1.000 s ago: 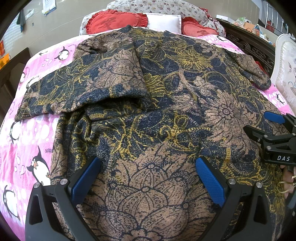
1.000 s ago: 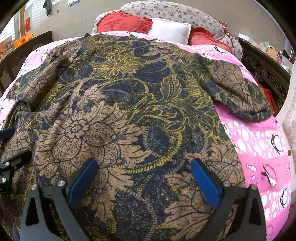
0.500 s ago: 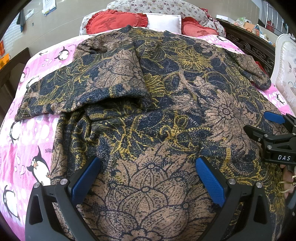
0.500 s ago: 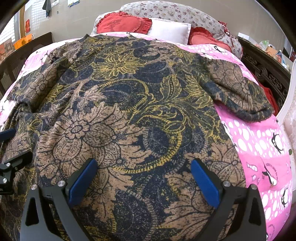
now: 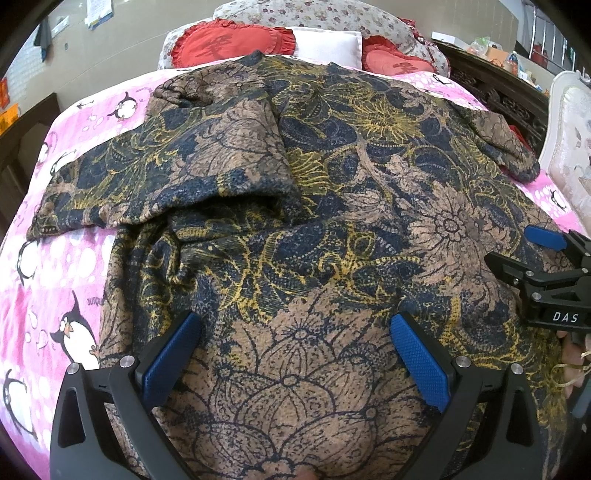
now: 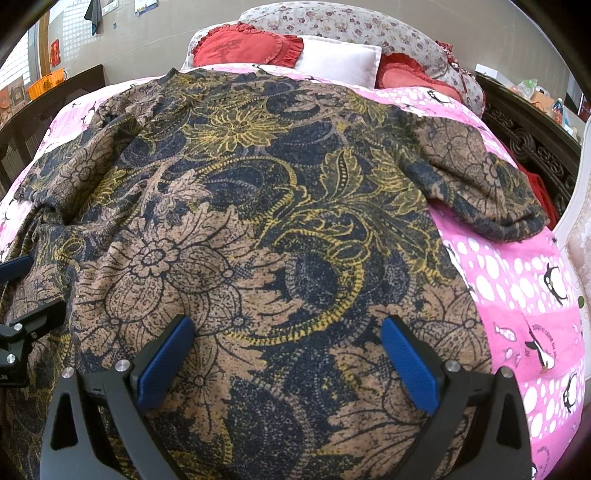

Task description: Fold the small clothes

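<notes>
A brown, navy and yellow floral garment lies spread on the pink penguin bedspread, neckline far, hem near; it also fills the right wrist view. Its left sleeve lies out to the left, its right sleeve out to the right. My left gripper is open, fingers wide apart over the near hem on the left side. My right gripper is open over the near hem on the right side; it also shows at the right edge of the left wrist view.
Red heart cushions, a white pillow and a floral pillow sit at the head of the bed. A dark carved wooden frame and a white padded chair stand on the right.
</notes>
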`<state>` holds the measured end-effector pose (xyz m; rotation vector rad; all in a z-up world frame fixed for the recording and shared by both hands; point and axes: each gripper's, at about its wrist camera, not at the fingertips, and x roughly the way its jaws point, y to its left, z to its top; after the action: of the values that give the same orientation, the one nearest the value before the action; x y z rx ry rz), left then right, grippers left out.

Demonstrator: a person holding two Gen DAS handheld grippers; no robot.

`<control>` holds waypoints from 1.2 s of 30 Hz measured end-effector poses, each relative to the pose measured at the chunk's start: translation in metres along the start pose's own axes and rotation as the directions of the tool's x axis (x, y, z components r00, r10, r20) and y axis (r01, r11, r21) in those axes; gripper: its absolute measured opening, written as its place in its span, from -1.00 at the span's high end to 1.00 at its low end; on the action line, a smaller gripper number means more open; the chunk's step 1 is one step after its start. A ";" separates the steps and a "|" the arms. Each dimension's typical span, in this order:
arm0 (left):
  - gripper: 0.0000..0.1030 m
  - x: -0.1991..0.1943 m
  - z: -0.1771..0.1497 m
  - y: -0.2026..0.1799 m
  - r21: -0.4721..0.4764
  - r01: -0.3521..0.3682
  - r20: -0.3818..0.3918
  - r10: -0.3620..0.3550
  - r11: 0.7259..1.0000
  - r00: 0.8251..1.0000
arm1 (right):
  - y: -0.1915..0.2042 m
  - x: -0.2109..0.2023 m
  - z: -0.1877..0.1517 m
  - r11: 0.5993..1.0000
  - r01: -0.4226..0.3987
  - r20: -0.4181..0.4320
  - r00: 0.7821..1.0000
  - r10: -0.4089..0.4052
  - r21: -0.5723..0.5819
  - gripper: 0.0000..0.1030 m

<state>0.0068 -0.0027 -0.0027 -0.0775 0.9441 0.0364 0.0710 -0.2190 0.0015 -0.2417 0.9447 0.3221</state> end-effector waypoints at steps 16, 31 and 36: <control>-0.43 -0.091 0.029 -0.012 -0.131 -0.228 0.032 0.234 0.965 0.972 | 0.004 -0.045 0.000 0.999 0.022 -0.045 0.999 -0.020 0.048 -0.99; -0.68 -0.118 0.035 -0.019 -0.140 -0.200 0.090 0.214 0.970 0.973 | 0.023 -0.150 0.020 0.998 -0.019 0.236 0.972 0.004 0.062 -0.99; -0.68 -0.118 0.033 -0.021 -0.135 -0.199 0.092 0.212 0.971 0.973 | 0.023 -0.148 0.013 0.998 -0.016 0.225 0.974 0.001 0.064 -0.99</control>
<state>-0.0340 -0.0208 0.1133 -0.0922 0.8397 0.2898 -0.0081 -0.2172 0.1288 -0.1380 0.7314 0.3188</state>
